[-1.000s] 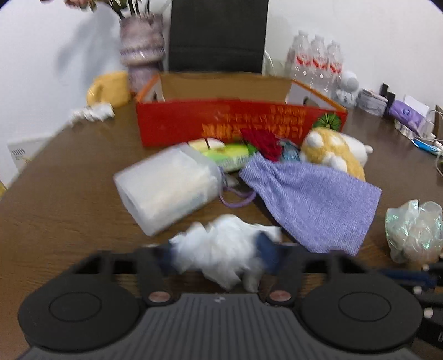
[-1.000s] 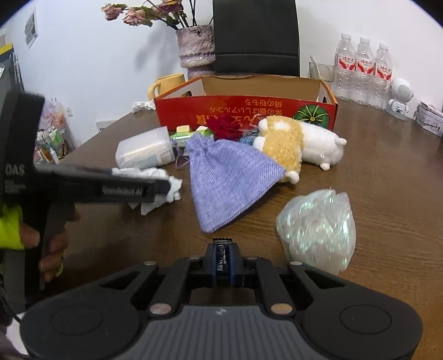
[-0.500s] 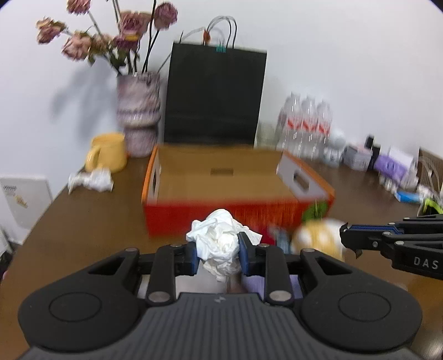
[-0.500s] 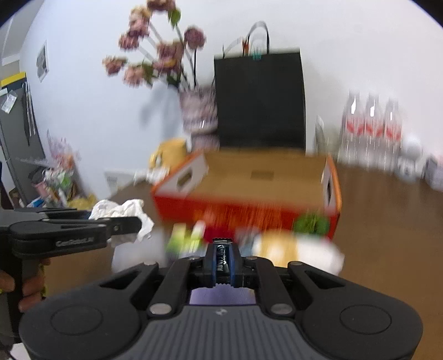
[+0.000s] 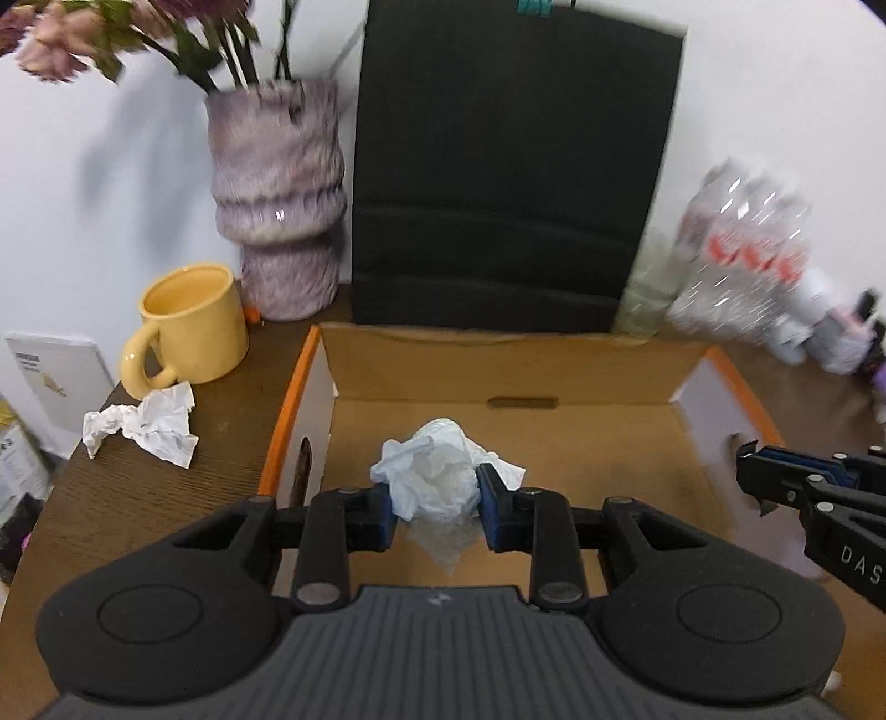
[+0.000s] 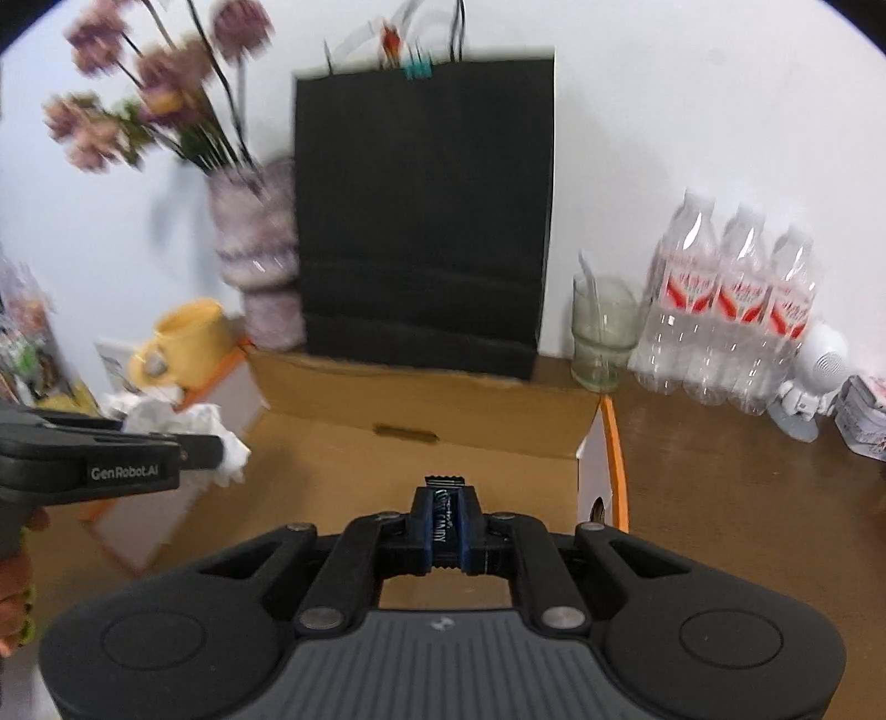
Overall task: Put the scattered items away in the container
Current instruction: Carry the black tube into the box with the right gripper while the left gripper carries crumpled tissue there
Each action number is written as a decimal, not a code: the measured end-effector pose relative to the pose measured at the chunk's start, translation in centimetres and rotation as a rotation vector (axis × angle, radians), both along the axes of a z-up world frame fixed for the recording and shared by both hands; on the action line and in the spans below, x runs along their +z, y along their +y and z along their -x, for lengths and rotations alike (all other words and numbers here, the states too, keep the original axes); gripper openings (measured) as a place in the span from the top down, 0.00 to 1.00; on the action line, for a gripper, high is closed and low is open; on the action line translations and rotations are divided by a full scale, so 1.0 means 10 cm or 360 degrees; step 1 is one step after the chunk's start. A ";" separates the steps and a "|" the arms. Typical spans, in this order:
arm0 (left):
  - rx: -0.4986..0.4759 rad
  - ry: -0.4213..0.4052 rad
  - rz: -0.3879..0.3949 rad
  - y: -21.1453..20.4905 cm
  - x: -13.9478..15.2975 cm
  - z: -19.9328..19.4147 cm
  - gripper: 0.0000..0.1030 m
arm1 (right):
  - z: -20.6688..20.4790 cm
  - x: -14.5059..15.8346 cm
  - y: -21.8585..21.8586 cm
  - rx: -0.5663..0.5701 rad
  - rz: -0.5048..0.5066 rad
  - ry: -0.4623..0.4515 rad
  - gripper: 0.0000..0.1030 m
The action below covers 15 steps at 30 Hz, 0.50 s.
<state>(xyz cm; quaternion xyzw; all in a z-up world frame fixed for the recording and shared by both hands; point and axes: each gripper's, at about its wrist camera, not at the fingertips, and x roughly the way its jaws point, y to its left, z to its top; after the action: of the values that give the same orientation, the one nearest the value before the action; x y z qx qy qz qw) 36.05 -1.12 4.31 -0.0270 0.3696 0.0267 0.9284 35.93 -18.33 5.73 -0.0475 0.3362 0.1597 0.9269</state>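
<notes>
Both sets of fingers are clenched on something right now. Our left gripper (image 5: 434, 512) has its blue pads squeezed onto a crumpled white tissue (image 5: 437, 476), and the wad hangs over the open cardboard box (image 5: 498, 365), above the left half of its brown floor. From the right wrist camera the same left gripper (image 6: 219, 443) pokes in at 9 o'clock with that tissue (image 6: 227, 448) bunched at its tip.

Going left to right in the left wrist view: a white booklet (image 5: 52, 371) at 9 o'clock, a yellow mug (image 5: 188, 324) at about 10, and a second crumpled paper (image 5: 147, 426) lying on the wooden table (image 5: 127, 498) just in front of the mug. Then a mottled purple vase (image 5: 277, 205) with pink flowers (image 5: 50, 44) at 11, a black paper bag (image 5: 509, 166) at 12 standing right behind the box, and blurry water bottles (image 5: 747, 266) at 2 o'clock.

Our right gripper (image 6: 446, 534) is pinched tight on a small dark candy wrapper (image 6: 443, 523), held over the right half of the box (image 6: 421, 410). In the left view it (image 5: 745, 471) comes in at 3 o'clock. Behind the box's right end there's a glass (image 6: 601, 332) and a white toy robot (image 6: 814, 376) at 3.
</notes>
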 end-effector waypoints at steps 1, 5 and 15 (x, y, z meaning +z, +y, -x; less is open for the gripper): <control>0.0013 0.0024 -0.0017 0.00 -0.06 -0.07 0.72 | -0.11 -0.09 0.01 -0.0003 0.0008 0.0045 0.92; 0.0039 0.0116 -0.0079 -0.06 -0.29 -0.22 0.73 | -0.39 -0.44 0.02 -0.0018 0.0017 0.0182 0.92; 0.0028 0.0185 -0.0213 -0.14 -0.46 -0.27 0.35 | -0.42 -0.66 0.00 -0.0019 0.0020 0.0277 0.63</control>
<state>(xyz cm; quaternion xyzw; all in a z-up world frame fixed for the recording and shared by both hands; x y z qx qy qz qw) 38.77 -2.54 -0.25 0.0333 0.4200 0.0610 0.9049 40.10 -18.33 -0.85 -0.0374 0.4168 0.1555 0.8948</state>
